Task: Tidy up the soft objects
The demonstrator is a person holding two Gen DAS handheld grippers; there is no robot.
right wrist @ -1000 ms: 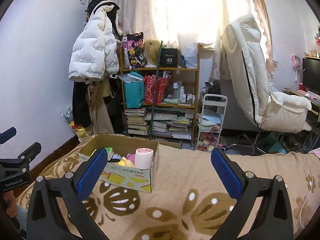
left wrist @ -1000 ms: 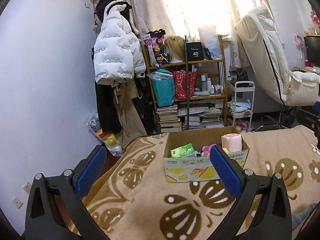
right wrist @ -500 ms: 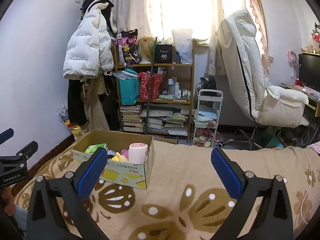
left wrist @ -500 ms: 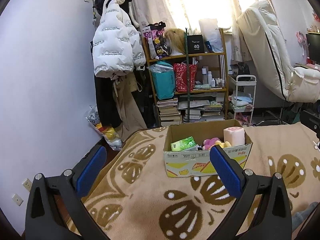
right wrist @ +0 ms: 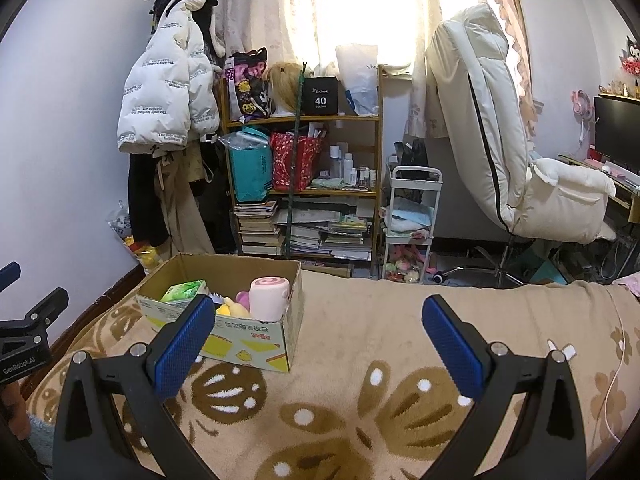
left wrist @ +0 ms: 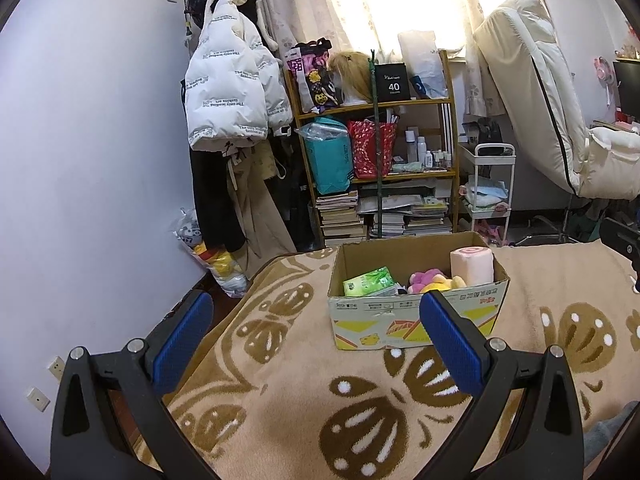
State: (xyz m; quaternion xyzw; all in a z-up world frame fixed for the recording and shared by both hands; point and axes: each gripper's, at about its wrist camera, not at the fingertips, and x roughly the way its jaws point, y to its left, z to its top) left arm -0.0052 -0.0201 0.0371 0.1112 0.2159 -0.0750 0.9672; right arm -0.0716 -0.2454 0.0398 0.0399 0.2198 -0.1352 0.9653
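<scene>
Both claws are hanging wide open over the bed's blanket (left wrist: 280, 392), nothing between the blue pads. The left claw (left wrist: 316, 336) is pointing at the cardboard box (left wrist: 416, 320), which is sitting ahead of it and just right of centre, near the bed's far edge; the right pad (left wrist: 450, 346) is overlapping the box's front wall in view, contact not discernible. The right claw (right wrist: 318, 340) is sitting well to the right of the box (right wrist: 248, 340), with the box showing behind its left pad (right wrist: 182, 346). Inside the box: a green tissue pack (left wrist: 368, 282) at the left, a pink and yellow plush (left wrist: 434, 282) in the middle, a pink roll-shaped plush (left wrist: 472, 266) standing upright at the right corner. Bare blanket is lying directly between the right claw's pads.
</scene>
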